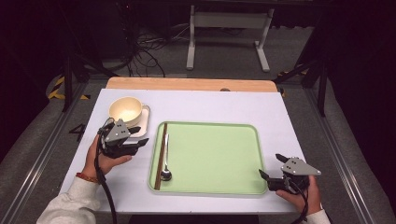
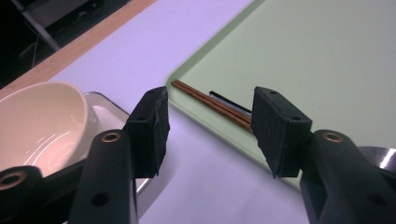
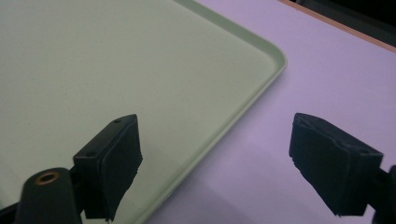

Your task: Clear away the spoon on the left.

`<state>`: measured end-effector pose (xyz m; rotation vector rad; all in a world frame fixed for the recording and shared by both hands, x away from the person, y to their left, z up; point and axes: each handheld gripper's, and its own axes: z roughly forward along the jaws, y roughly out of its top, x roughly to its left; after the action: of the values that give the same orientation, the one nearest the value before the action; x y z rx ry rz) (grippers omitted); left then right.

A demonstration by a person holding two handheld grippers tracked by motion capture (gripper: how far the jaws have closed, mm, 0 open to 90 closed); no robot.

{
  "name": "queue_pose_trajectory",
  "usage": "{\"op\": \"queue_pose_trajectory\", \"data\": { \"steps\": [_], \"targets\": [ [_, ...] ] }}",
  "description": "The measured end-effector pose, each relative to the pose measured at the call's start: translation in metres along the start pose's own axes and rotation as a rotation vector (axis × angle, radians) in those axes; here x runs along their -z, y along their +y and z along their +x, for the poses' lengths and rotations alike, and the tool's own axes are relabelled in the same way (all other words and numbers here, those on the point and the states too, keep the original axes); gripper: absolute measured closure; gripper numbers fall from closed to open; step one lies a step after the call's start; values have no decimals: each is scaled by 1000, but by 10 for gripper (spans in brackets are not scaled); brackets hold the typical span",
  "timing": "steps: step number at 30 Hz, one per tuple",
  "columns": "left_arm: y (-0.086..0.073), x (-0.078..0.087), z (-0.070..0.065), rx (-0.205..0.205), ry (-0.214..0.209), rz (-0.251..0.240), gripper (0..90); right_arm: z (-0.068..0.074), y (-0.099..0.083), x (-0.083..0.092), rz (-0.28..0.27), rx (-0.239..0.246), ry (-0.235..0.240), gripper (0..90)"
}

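1. On the white table top (image 1: 210, 100), a green tray (image 1: 215, 158) lies in the middle. A pair of brown chopsticks (image 1: 161, 154) and a metal spoon (image 1: 166, 161) lie side by side along the tray's left edge, inside the rim.
2. A cream bowl (image 1: 125, 109) stands on a small white plate (image 1: 142, 122) at the far left, just beside the tray's far left corner.
3. The left gripper (image 1: 141, 135) hangs over the bare table between the plate and the tray. Its jaws are spread about halfway and hold nothing. In the left gripper view the bowl (image 2: 42, 123) sits to the left and the chopsticks (image 2: 212, 103) run behind the right jaw.
4. The right gripper (image 1: 272, 167) rests at the tray's near right corner. Its jaws are spread wide and empty, with the tray rim (image 3: 243, 105) passing between them in the right gripper view.
5. The step in hand appears to be setting the table, with the bowl likely next for the left gripper.
6. To do it well, the operator should open the jaws further before the approach, then bring one jaw inside the bowl's wall and one outside.
7. The jaws should close on the near wall only, clear of the plate edge.
8. The lift should go straight up, so the plate is not dragged along.
9. The right gripper should keep off the tray rim, so the cutlery does not shift.
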<state>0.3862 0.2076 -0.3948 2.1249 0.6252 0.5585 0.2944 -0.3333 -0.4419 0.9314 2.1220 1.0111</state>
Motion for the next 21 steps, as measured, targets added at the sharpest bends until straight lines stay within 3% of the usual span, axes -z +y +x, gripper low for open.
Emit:
{"op": "queue_pose_trajectory", "data": {
  "steps": [8, 21],
  "targets": [
    [-3, 7, 11, 44, 41, -22, 374, 0, 0, 0, -4, 0, 1, 171],
    [-9, 20, 28, 105, 67, -71, 367, 0, 0, 0, 1, -2, 4, 172]
  ]
}}
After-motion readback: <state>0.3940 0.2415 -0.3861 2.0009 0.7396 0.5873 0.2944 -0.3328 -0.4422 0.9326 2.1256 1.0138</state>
